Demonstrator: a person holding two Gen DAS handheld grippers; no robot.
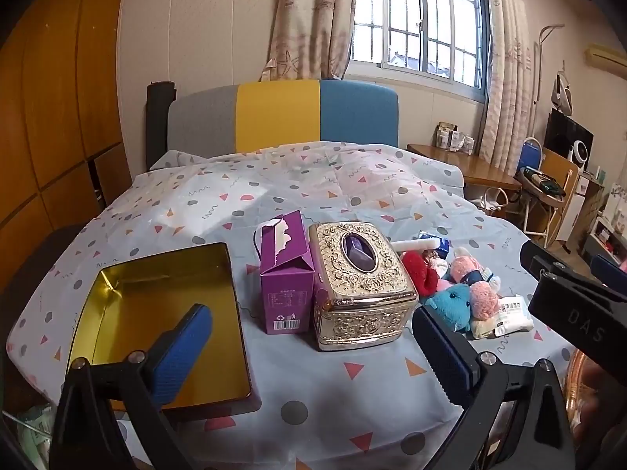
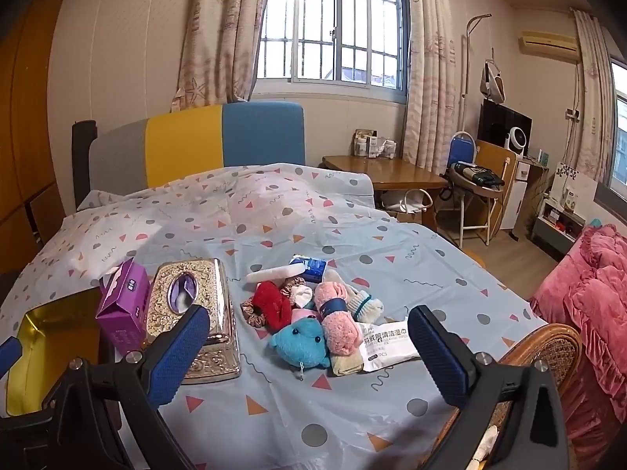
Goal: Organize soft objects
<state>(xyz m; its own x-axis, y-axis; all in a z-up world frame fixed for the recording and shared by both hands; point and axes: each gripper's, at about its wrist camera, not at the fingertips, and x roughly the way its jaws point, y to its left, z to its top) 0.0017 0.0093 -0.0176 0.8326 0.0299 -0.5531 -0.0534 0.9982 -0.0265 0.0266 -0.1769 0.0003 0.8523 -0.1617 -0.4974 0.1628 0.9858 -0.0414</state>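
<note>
While the heap of soft items [image 2: 317, 313] — a turquoise plush toy [image 2: 301, 342], a rolled pink fleece cloth [image 2: 339, 321], a red plush piece [image 2: 270, 305], a satin scrunchie [image 2: 250, 311] and a white wet-wipe packet [image 2: 390, 342] — lies untouched on the patterned plastic sheet [image 2: 392, 274] covering the bed, both tools hover above the near edge. The right gripper [image 2: 309, 356] stands fully open with nothing between its blue pads, aimed at the heap. The left gripper [image 1: 309, 346] is likewise wide open and empty, facing the embossed gold tissue box [image 1: 362, 282] and the purple cardboard carton [image 1: 286, 274]. Left of these sits the open gold rectangular tin [image 1: 156, 313], empty. The step in hand appears to be the approach — no item is gripped yet. The next move probably calls for lowering the right gripper onto one item, closing gently, then carrying it clear of the tissue box to the tin.
</note>
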